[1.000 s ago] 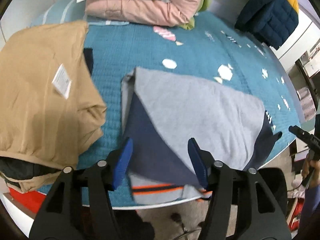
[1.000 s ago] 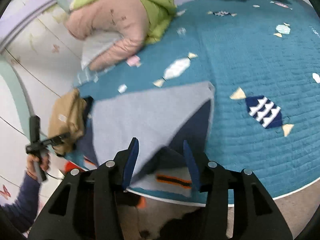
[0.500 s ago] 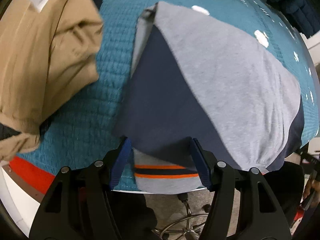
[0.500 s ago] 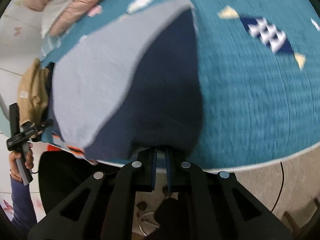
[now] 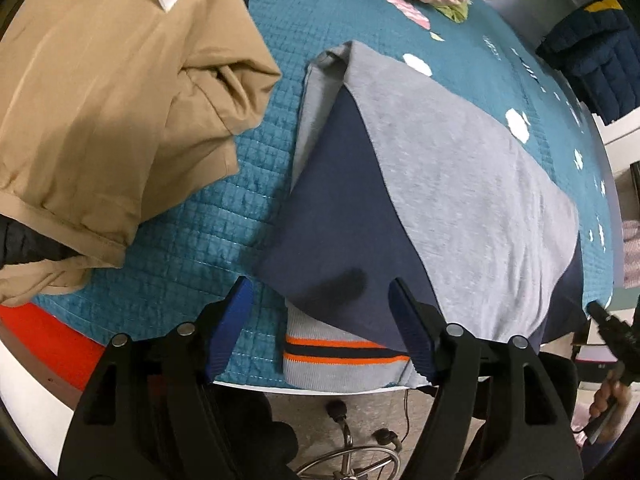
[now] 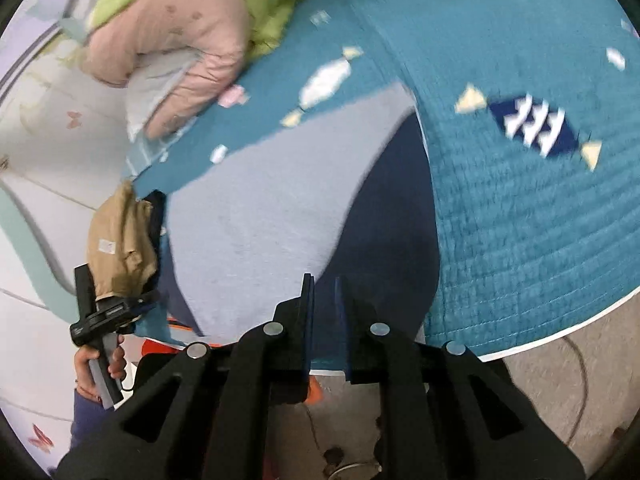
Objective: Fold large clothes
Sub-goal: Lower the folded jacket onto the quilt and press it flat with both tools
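A grey and navy sweatshirt [image 5: 452, 184] lies folded on the teal quilted bed [image 5: 192, 248], sleeves folded in, its orange-striped hem [image 5: 344, 350] at the near edge. My left gripper [image 5: 320, 304] is open, its blue pads on either side of the navy sleeve corner, just above it. In the right wrist view the sweatshirt [image 6: 272, 216] shows again. My right gripper [image 6: 322, 284] is shut on the navy sleeve edge at the near side of the bed; a narrow gap shows between the pads.
A folded tan garment [image 5: 108, 92] lies left of the sweatshirt. Pink and green padded jackets [image 6: 180, 44] are piled at the far side. A navy and yellow jacket [image 5: 592, 52] sits at the far right. The bed edge and floor lie below.
My left gripper pulled back slightly and stays open over the sleeve corner. My right gripper, open a second ago, closed on the navy sleeve edge and has lifted a little.
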Demonstrator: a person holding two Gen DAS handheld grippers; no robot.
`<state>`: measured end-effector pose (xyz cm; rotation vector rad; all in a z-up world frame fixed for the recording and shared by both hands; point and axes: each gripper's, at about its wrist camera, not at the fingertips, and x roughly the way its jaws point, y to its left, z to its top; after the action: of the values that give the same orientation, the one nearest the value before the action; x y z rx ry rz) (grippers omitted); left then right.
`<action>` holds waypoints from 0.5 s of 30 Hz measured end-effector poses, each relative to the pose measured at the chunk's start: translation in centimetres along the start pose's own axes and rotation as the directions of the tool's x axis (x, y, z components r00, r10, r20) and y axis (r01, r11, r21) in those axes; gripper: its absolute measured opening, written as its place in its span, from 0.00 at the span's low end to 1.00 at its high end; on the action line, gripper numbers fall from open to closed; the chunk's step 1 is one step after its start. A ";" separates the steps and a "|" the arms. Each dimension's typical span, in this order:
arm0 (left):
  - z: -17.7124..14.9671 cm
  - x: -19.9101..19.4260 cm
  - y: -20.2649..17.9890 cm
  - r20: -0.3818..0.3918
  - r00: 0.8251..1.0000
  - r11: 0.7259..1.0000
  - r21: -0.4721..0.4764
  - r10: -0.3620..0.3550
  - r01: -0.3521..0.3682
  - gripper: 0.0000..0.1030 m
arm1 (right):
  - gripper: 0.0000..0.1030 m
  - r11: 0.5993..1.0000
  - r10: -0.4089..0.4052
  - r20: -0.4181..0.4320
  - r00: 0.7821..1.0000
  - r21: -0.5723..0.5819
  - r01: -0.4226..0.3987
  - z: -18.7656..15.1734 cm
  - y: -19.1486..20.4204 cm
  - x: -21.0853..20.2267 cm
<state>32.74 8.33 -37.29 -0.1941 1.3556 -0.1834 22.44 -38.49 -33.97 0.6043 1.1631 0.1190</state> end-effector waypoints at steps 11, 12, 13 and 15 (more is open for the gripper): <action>-0.3 2.0 0.8 -0.034 0.999 1.000 -0.016 -0.014 0.014 0.73 | 0.12 0.995 -0.074 -0.085 0.994 0.058 0.080 -0.7 -1.6 2.8; -0.2 2.0 1.0 -0.030 0.999 1.000 -0.020 -0.019 0.018 0.73 | 0.12 0.997 -0.067 -0.064 0.996 0.034 0.069 -0.5 -0.6 2.5; -0.1 2.1 1.2 -0.026 0.999 0.999 -0.024 -0.022 0.021 0.75 | 0.12 0.999 -0.045 -0.038 0.998 0.008 0.046 -0.1 0.7 2.1; 0.0 2.1 1.4 -0.014 1.000 0.999 -0.032 -0.026 0.026 0.78 | 0.12 1.000 0.000 -0.011 1.000 -0.029 0.000 0.6 3.0 2.0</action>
<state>33.19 9.15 -39.58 -0.2373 1.3715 -0.1854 24.46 -35.44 -33.94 0.5791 1.1697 0.1389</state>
